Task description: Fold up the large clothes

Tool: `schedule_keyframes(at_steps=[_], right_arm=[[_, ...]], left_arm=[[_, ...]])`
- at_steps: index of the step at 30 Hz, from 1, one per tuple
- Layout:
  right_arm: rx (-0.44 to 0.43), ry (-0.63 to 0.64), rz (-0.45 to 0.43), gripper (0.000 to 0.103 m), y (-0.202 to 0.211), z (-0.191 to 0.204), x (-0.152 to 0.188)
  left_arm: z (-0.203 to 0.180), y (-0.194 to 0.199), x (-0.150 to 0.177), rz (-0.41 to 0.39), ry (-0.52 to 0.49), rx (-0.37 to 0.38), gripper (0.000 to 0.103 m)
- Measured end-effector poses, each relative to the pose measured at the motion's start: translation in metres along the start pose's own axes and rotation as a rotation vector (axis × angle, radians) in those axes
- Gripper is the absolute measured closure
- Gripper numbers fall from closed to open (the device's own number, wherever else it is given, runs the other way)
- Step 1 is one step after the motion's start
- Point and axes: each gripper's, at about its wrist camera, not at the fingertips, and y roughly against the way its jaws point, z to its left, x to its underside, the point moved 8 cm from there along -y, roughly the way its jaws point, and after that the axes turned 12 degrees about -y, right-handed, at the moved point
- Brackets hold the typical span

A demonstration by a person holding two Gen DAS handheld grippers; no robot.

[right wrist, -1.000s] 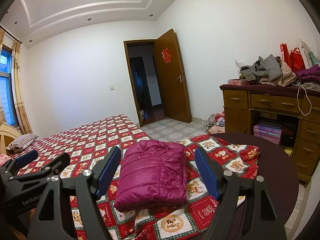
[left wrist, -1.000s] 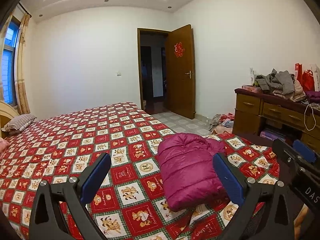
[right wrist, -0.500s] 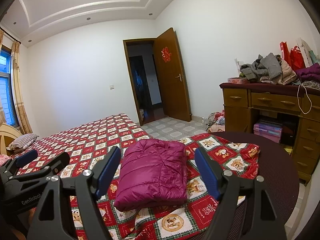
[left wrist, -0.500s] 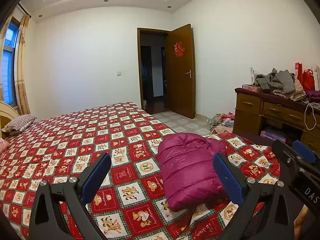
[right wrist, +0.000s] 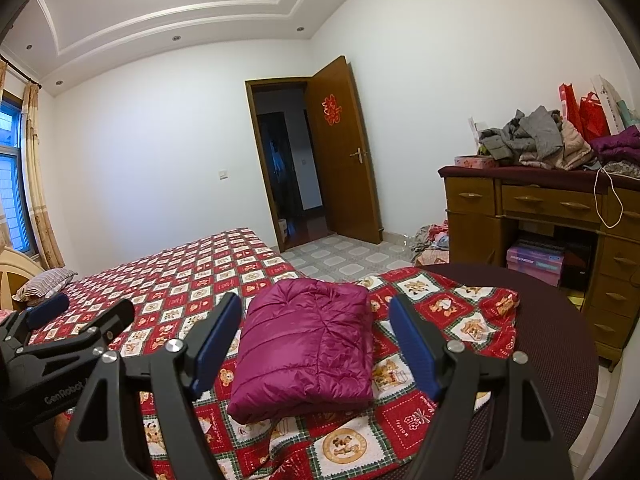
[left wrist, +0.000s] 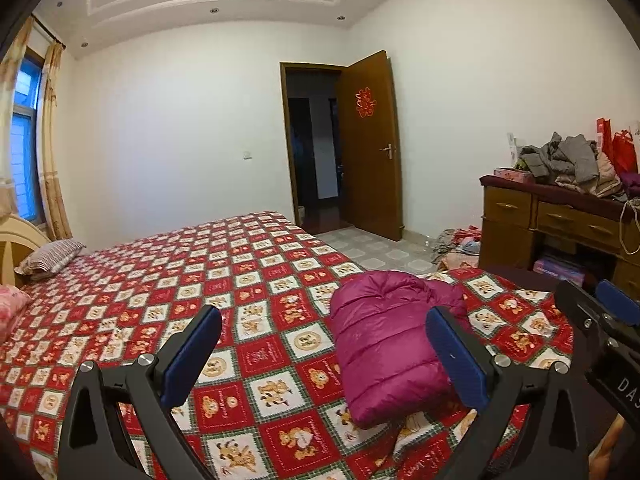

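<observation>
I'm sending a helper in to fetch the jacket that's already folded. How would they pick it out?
Start at the big bed with the red bear-print cover. Near its foot corner lies the folded magenta puffer jacket, a neat quilted rectangle. Unlike the loose heap of grey and beige clothes on the wooden desk, it is folded and lies alone.

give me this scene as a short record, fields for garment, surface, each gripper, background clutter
garment: purple puffer jacket, folded into a compact bundle
surface: bed with red bear-pattern cover; jacket lies near its foot end
left gripper: open, empty, not touching the jacket
right gripper: open, empty, jacket seen between its fingers but untouched
background clutter: pile of clothes on wooden desk
</observation>
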Motion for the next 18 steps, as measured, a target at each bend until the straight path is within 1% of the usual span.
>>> schedule_keyframes(at_steps=[6,12,16,18], right_arm=[[0.002,0.000,0.000,0.024,0.0014,0.0001,0.0004],[0.003,0.000,-0.002,0.024,0.0013,-0.0004,0.0002],[0.002,-0.001,-0.001,0.024,0.0013,-0.0004,0.0002],[0.003,-0.001,-0.002,0.024,0.0012,-0.0004,0.0001]], left_arm=[[-0.0006,0.0023,-0.0016,0.000,0.013,0.021,0.001],[0.0006,0.0019,-0.0011,0.006,0.007,0.010,0.001],[0.0035,0.0007,-0.0015,0.001,-0.001,-0.021,0.001],[0.0049,-0.0013,-0.0007,0.009,0.004,-0.014,0.001]])
